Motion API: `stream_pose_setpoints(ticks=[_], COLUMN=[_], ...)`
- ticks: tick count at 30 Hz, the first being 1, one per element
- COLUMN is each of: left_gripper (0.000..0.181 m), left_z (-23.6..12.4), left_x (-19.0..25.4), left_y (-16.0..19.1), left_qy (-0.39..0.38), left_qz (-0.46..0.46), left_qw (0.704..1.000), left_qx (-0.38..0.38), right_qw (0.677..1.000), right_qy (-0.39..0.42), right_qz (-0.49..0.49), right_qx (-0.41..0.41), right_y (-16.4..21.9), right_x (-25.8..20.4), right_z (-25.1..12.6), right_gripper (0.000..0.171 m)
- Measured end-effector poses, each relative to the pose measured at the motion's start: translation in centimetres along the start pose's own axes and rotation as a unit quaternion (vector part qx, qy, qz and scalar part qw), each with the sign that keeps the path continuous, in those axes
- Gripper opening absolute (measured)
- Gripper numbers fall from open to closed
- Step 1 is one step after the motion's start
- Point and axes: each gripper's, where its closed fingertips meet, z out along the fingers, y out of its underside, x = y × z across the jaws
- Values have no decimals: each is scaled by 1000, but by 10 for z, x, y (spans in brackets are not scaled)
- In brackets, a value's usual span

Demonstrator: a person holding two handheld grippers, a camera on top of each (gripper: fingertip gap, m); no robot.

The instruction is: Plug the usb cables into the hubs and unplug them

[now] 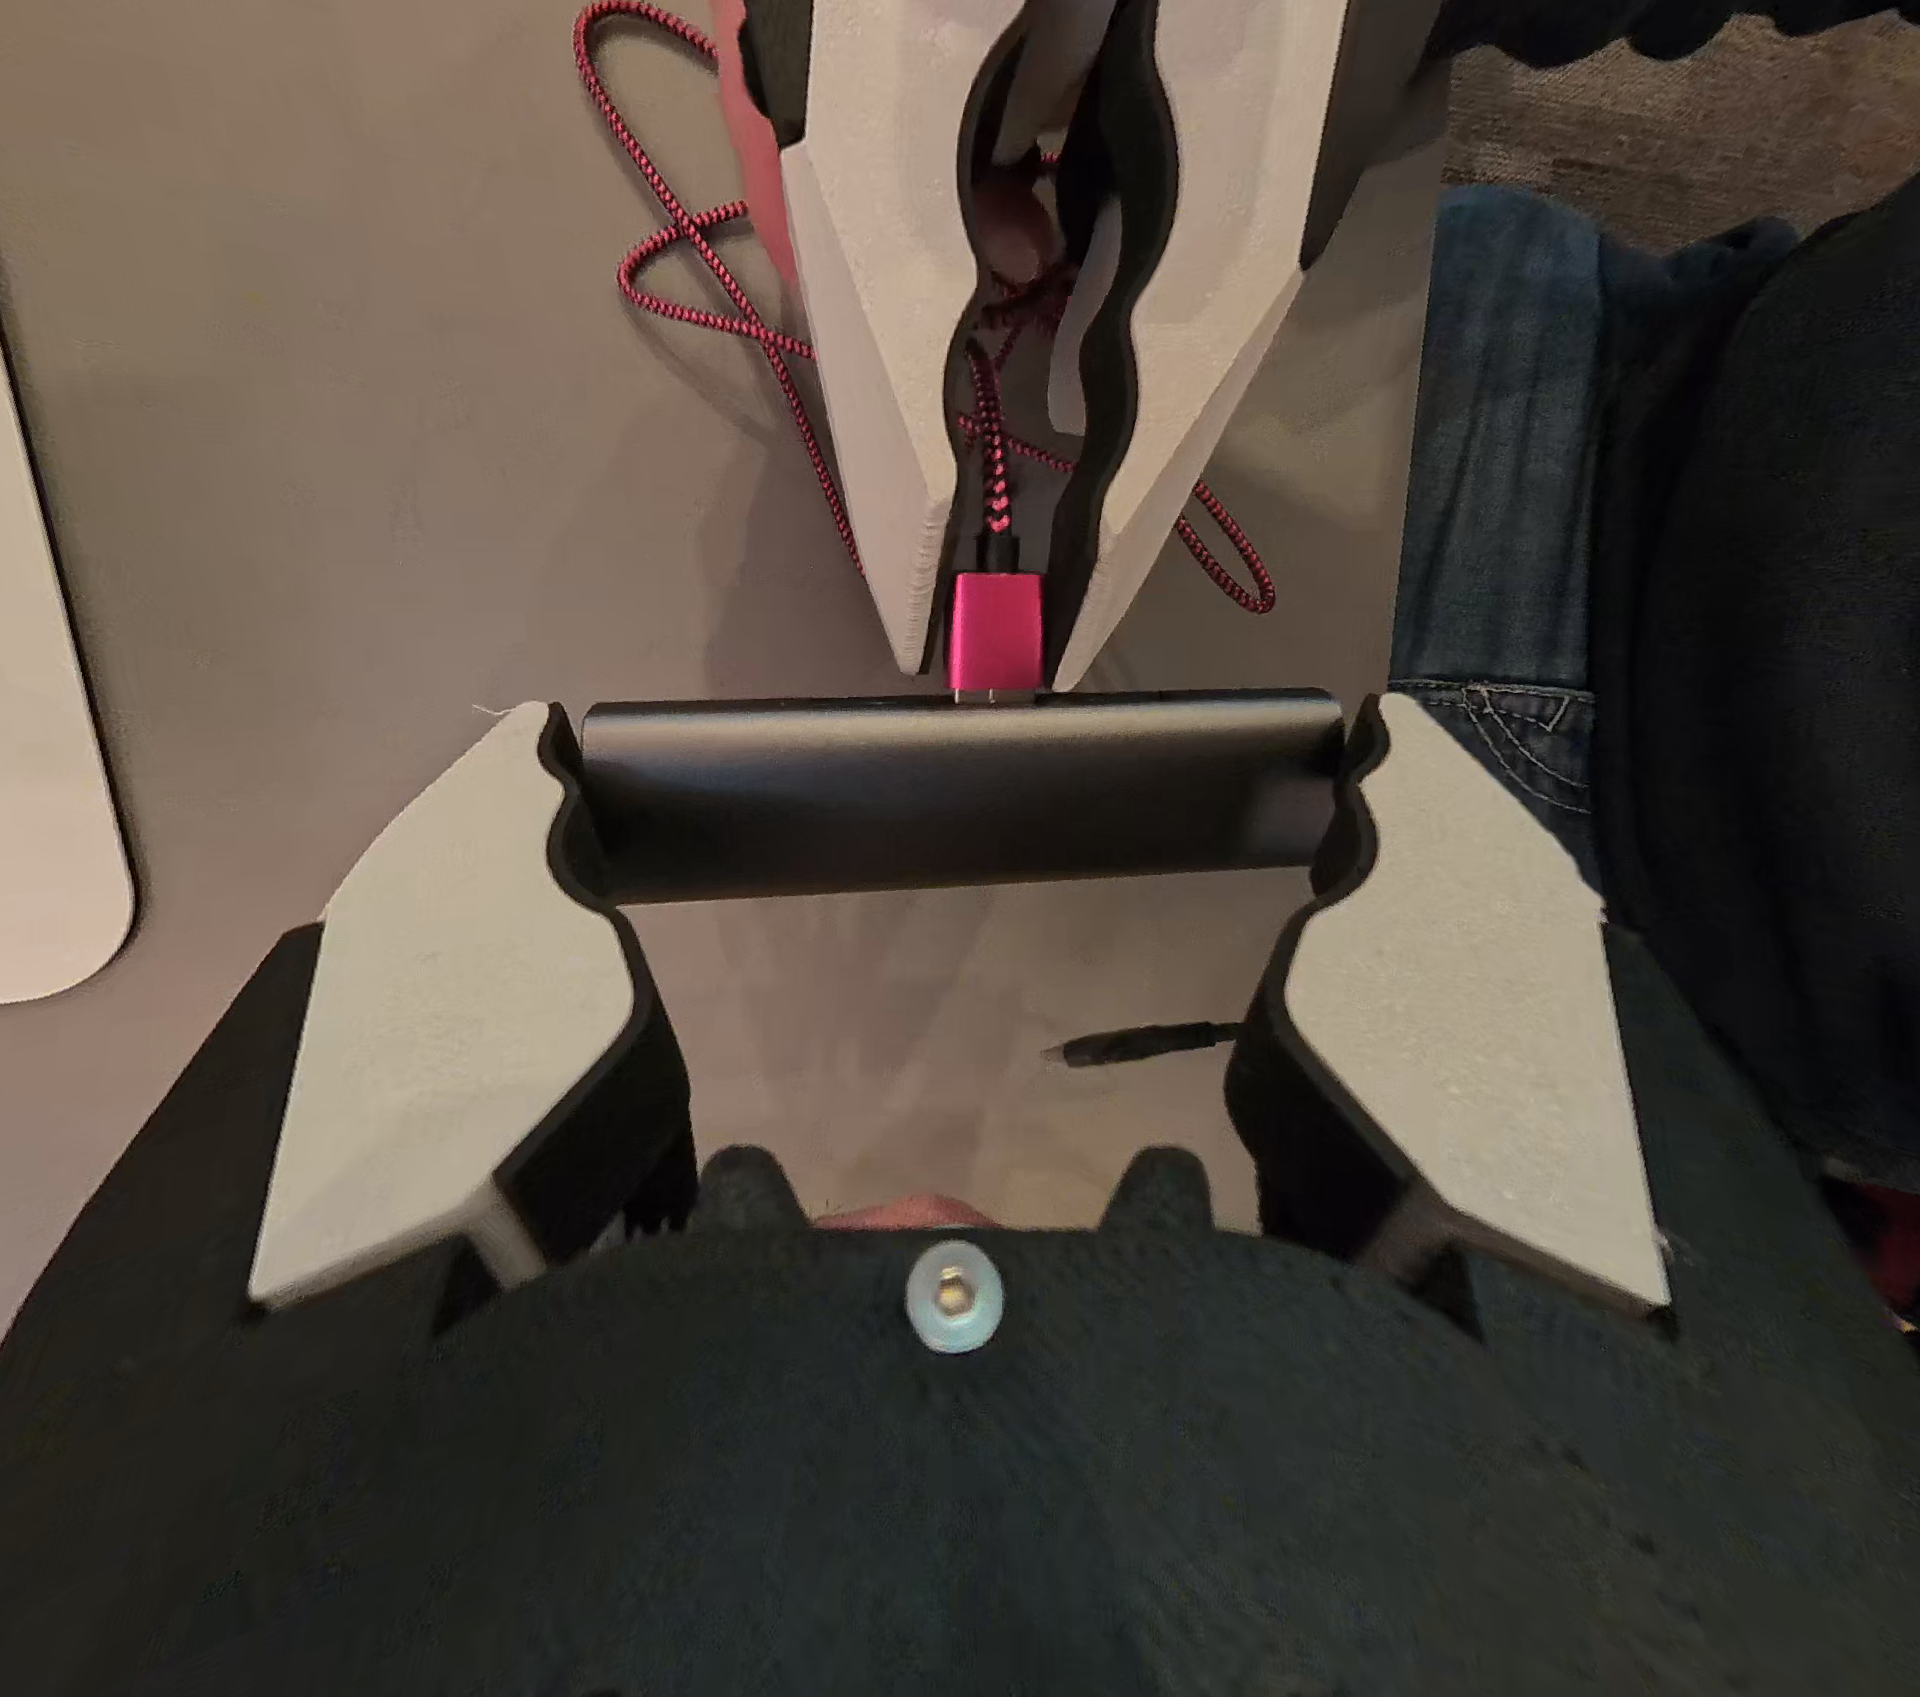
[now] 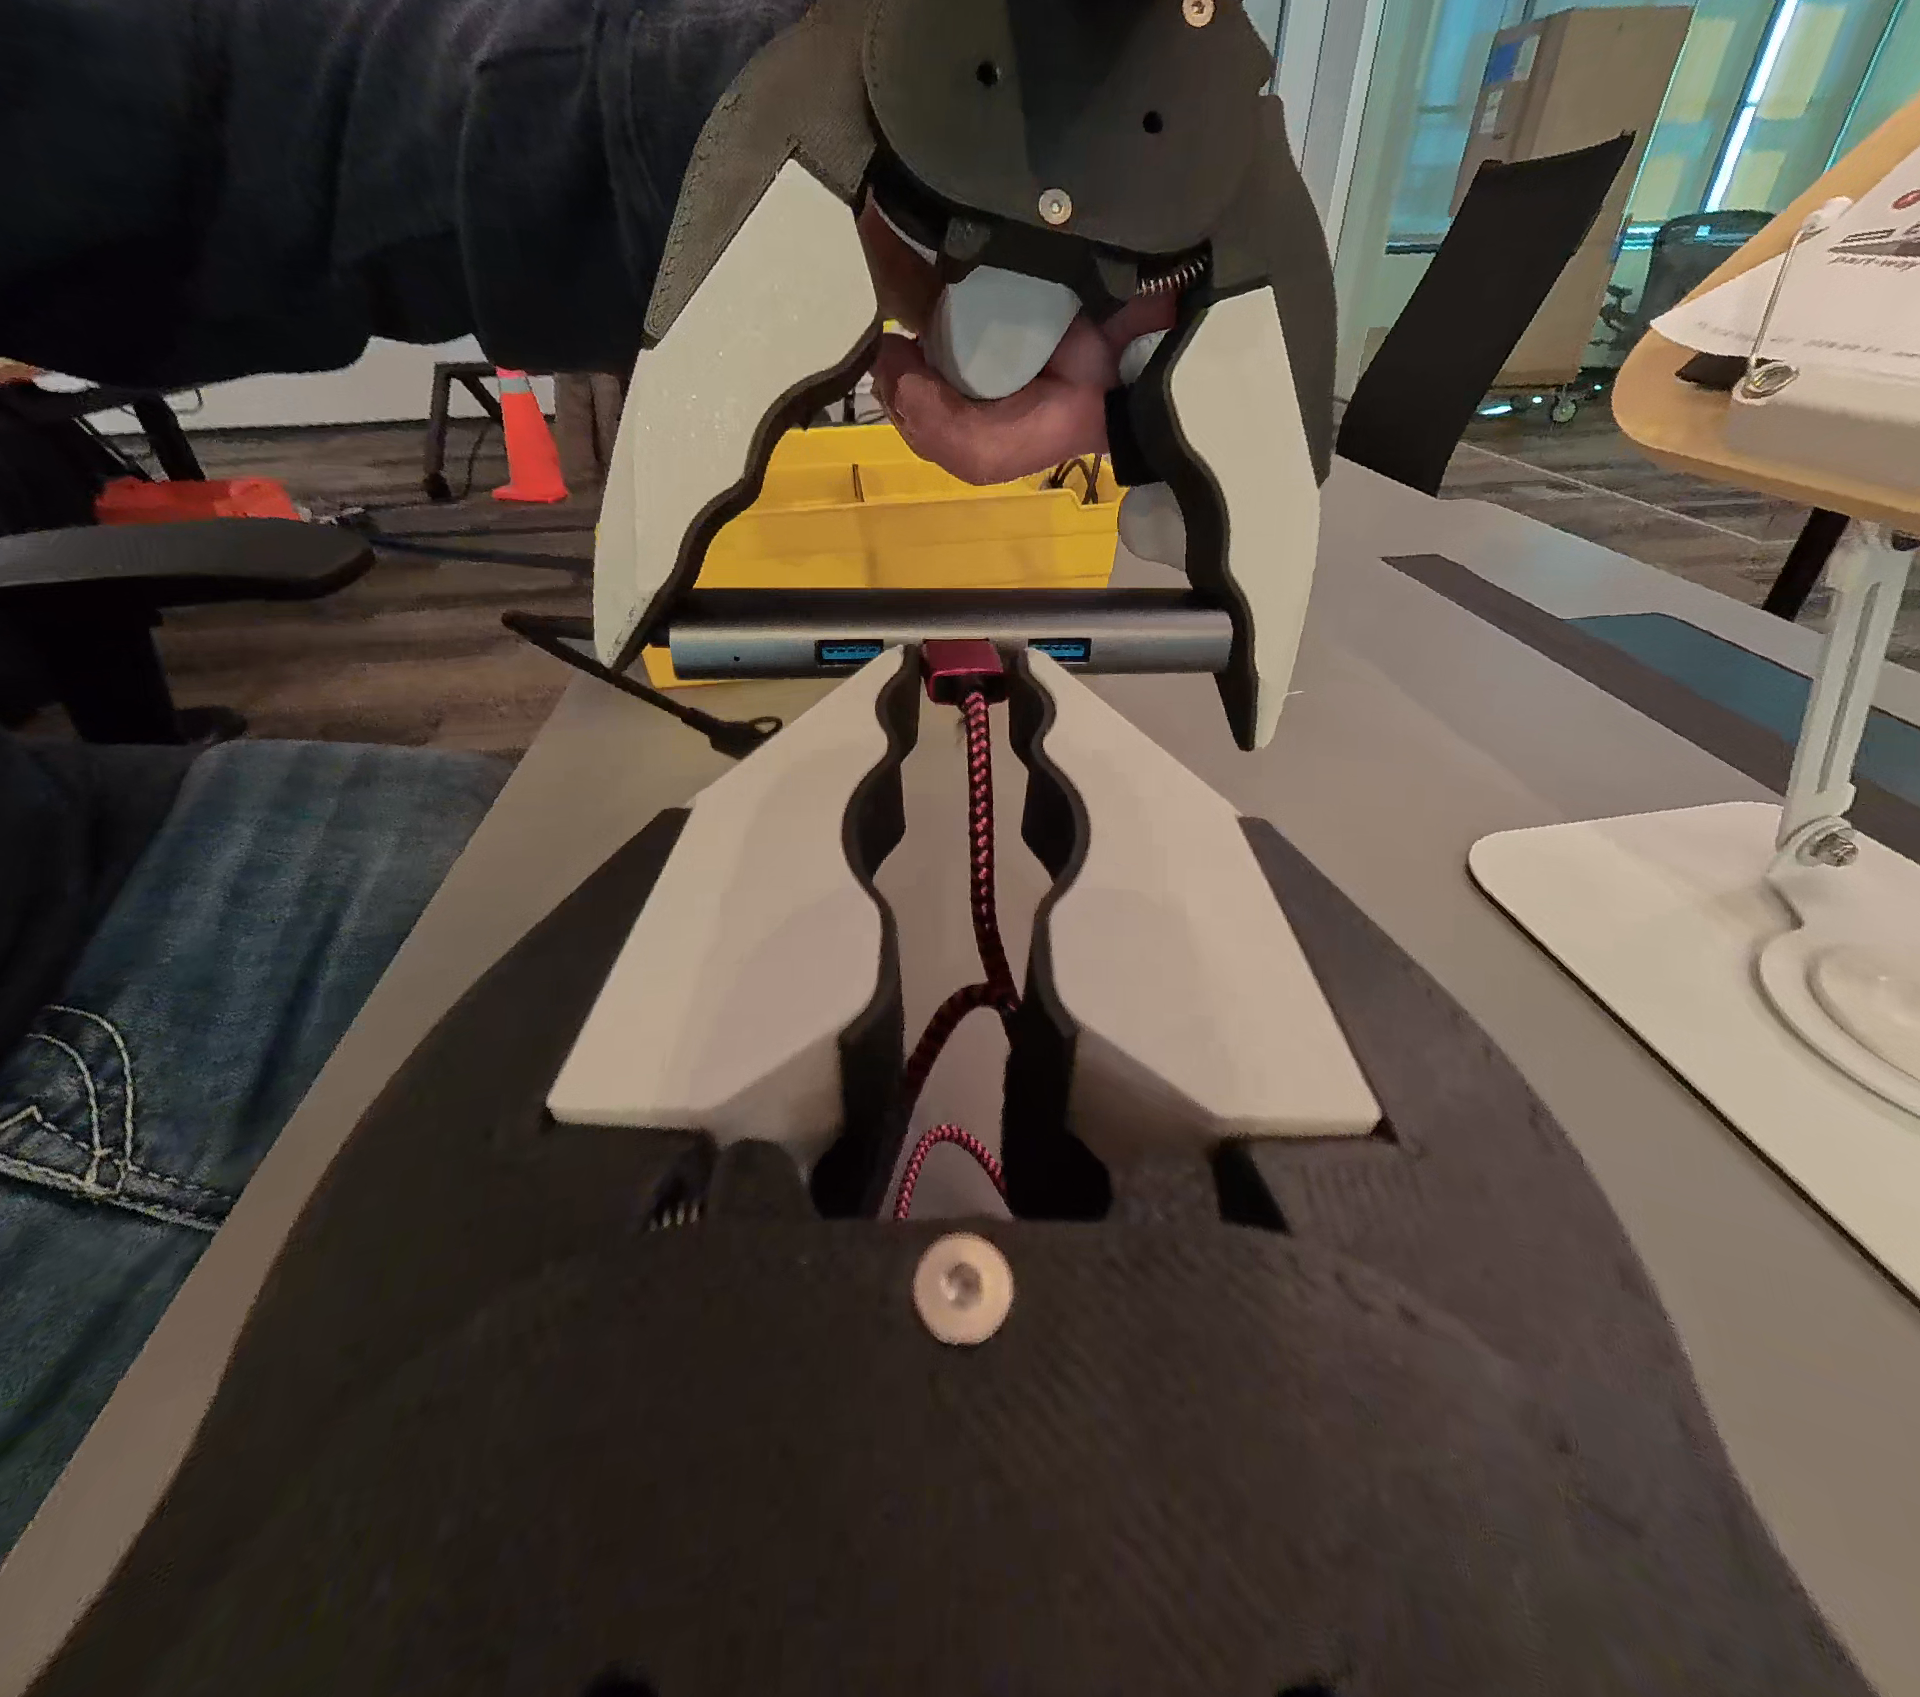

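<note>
A: Holding the hub [image 1: 956,800] end to end, left gripper [image 1: 961,790] is clamped on its two short ends, lifted above the tabletop [image 1: 312,400]. Dark grey metal bar, rounded long edges; right wrist view shows blue ports [image 2: 850,652] on its front face.

B: Cable?

A: Braided pink-and-black cable [image 1: 665,245], magenta metal plug [image 1: 994,634]. Right gripper [image 1: 987,660] is closed on the plug, coming in from 12 o'clock in the left wrist view. Plug tip is at the middle port; silver tip partly visible, so can't tell if it's fully seated.

B: Slack?

A: Cable runs back between the right gripper's fingers [image 2: 748,920], rest loops loose on the tabletop at 11 o'clock in the left view. A thin black lead [image 1: 1143,1045] lies below the hub at 5 o'clock.

B: Edges, room?

A: Tabletop edge runs down the 3 o'clock side of the left view, person's jeans [image 1: 1486,452] just beyond it. White stand base [image 2: 1683,1003] at 3 o'clock in the right view, well apart from both grippers. Yellow bin [image 2: 894,525] behind the hub, farther off. Bare tabletop under and around the hub.
</note>
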Motion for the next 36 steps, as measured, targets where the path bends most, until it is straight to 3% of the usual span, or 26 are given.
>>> stream_pose_setpoints(ticks=[10,14,22,27,29,36], left_gripper=[134,146,144,143,143,142], left_z=[0,9,11,7,6,12], left_x=[5,1,0,-3,-3,3], left_y=[-4,0,1,-4,-6,-4], left_qy=[-11,-47,-62,-70,-70,-52], left_qz=[21,41,54,46,40,26], left_qw=[1000,998,996,996,997,998], left_qx=[19,-15,-37,-22,-6,25], right_qw=[1000,999,999,1000,999,1000], right_qy=[-9,7,7,10,16,11], right_qz=[5,-9,-16,10,36,3], right_qx=[-6,-31,-38,-1,29,-10], right_y=[-5,-7,-7,-12,-19,-6], right_x=[-6,-4,-6,-2,1,-7], right_z=[-3,-2,-4,-5,-8,-4], right_gripper=[13,13,13,14,27,16])
